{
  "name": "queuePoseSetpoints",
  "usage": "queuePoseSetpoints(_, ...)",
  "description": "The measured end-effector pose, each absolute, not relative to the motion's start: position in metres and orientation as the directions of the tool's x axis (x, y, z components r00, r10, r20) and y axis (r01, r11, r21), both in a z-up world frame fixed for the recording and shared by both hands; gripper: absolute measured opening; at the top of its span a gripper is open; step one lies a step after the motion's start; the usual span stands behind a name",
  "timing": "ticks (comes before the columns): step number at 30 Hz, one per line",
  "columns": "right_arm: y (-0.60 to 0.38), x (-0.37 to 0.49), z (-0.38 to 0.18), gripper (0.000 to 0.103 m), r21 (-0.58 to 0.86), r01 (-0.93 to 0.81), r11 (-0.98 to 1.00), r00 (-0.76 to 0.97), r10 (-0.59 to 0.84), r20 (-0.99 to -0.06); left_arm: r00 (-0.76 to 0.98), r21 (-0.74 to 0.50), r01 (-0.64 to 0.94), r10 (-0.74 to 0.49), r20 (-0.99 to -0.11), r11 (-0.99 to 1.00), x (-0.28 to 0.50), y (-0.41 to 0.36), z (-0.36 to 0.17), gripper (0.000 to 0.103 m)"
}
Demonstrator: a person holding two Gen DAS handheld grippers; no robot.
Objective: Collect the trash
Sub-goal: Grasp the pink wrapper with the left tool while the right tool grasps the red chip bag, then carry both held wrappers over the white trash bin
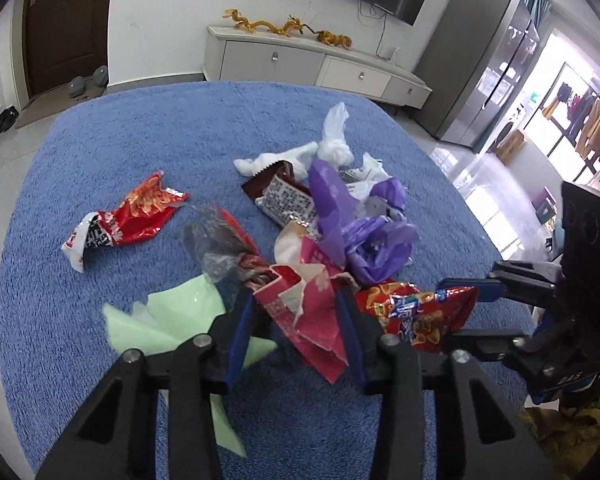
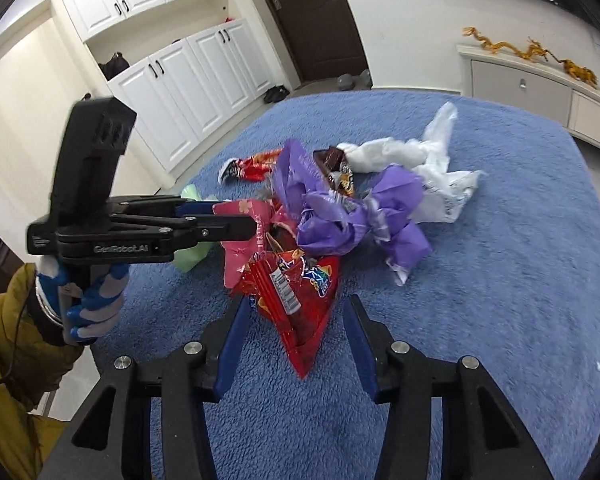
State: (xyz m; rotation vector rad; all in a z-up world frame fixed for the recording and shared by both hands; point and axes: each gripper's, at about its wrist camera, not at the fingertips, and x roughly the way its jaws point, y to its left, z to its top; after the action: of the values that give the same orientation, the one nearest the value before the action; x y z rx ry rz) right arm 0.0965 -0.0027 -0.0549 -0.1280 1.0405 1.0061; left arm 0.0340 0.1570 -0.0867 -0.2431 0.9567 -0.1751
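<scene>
Handling note: all the litter looks light, thin and crinkly; film and foil deform and slip, so pinch on a folded edge or bunched part, not a flat face.
Red foil wrapper: lies alone toward the left edge of the blue cloth-covered table, well apart from the pile.
Green plastic sheet: soft, limp; beside the left finger of the left gripper.
Left gripper: jaws spread, straddling the torn pink packet; stiffer paper, take its folded rim.
Purple bag: crumpled, mid-table, behind the pink packet.
Right gripper: jaws spread around the red snack bag; slippery foil, grip the sealed end.
</scene>
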Motion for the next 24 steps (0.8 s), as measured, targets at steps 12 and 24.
queuePoseSetpoints(12, -0.026, 0.086, -0.044, 0.010, 0.353, -0.748, 0.561, 0.168, 0.675, -0.718, 0.615, -0.249, 0.029, -0.213, -0.759, 0.968, 0.016, 0.136, -0.061, 0.006)
queuePoseSetpoints(24, -0.144, 0.081, 0.005, 0.010, 0.335, -0.615, 0.714, 0.434, 0.661, -0.612, 0.721, -0.216, 0.125, -0.238, -0.651, 0.968, 0.004, 0.077, 0.022, 0.005)
